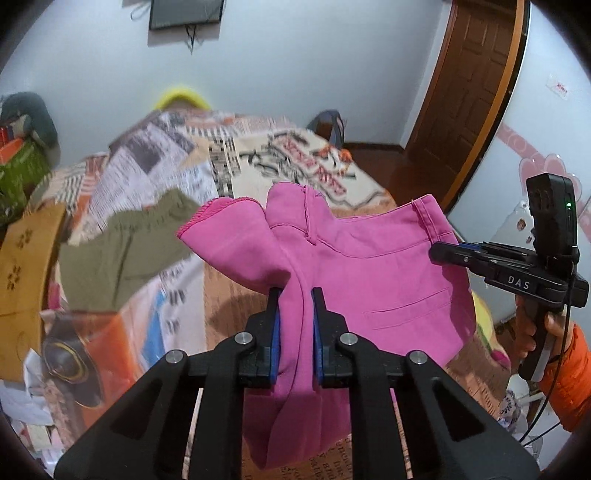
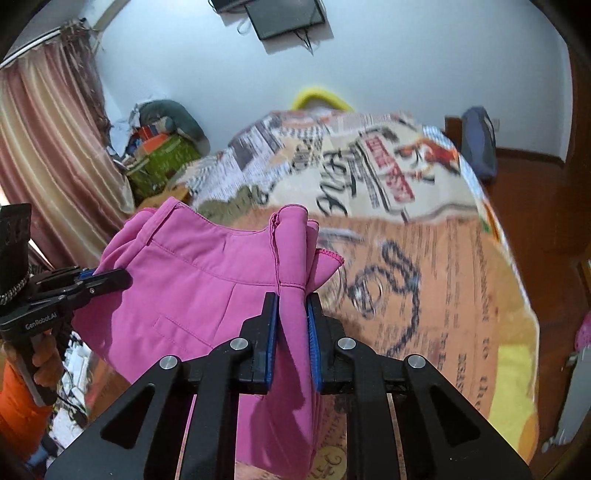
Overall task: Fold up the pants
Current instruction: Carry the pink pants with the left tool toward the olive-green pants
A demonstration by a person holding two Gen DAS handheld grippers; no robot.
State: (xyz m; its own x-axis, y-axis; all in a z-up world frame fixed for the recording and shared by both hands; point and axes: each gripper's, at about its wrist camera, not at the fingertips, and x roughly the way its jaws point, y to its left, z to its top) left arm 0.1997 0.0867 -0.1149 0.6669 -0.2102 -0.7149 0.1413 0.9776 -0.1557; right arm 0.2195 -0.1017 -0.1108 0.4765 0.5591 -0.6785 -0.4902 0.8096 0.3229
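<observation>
Pink pants hang in the air above a bed, stretched between the two claws. The left claw pinches a bunched fold of the fabric between its blue pads, with the cloth spilling down past the jaws. The right claw is pressed together on another gathered fold in the same way. In the left wrist view the right claw reaches in level from the right edge, biting the waistband side of the pants, and a hand in an orange sleeve grips its handle. In the right wrist view the left claw enters from the left, also held level, with fingers around the handle below it. A back pocket faces the left camera.

Under the pants, the bed wears a newspaper-print cover in orange, cream and black. An olive garment lies on it near the left side. Beyond stand a pale wall, a dark screen mounted high, a brown door and striped curtains.
</observation>
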